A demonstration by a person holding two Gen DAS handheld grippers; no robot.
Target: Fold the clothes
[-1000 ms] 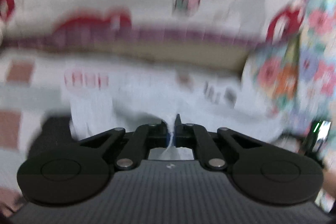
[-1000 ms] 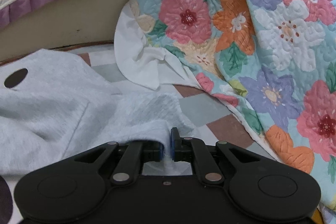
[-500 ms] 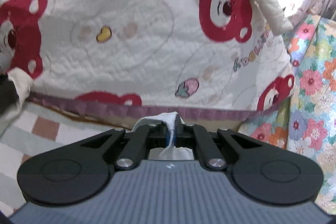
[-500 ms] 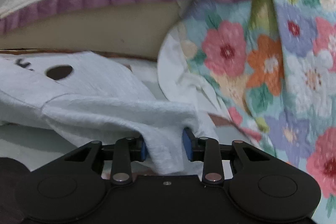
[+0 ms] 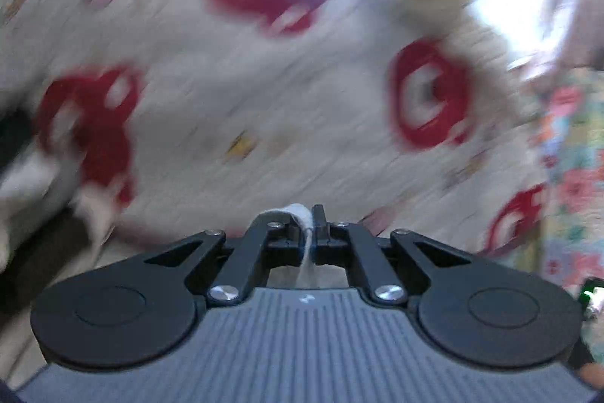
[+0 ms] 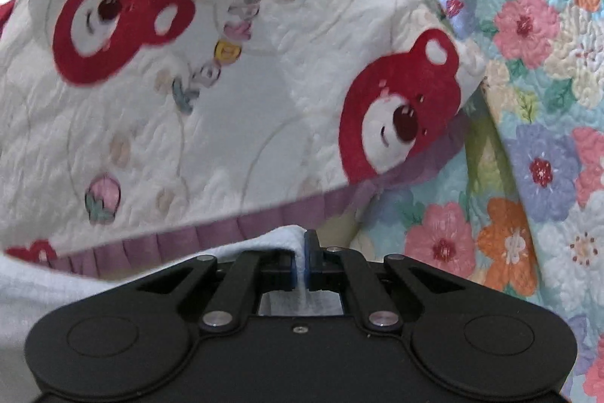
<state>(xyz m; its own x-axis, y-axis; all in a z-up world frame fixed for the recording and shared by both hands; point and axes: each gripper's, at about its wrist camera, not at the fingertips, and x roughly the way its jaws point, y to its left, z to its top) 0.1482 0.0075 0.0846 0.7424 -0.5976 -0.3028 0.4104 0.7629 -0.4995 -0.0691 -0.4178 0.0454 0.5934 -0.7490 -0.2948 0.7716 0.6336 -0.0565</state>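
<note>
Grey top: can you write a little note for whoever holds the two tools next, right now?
Left tool: shut on a pinch of the pale grey knit garment; that view is blurred.
Right tool: shut on another fold of the same garment, which spreads away on its left side.
Ahead: the white quilt with red bears, the flowered quilt to its right.
Done: both grips taken.
Left: no fold can be seen yet; lay it flat, fold it.
</note>
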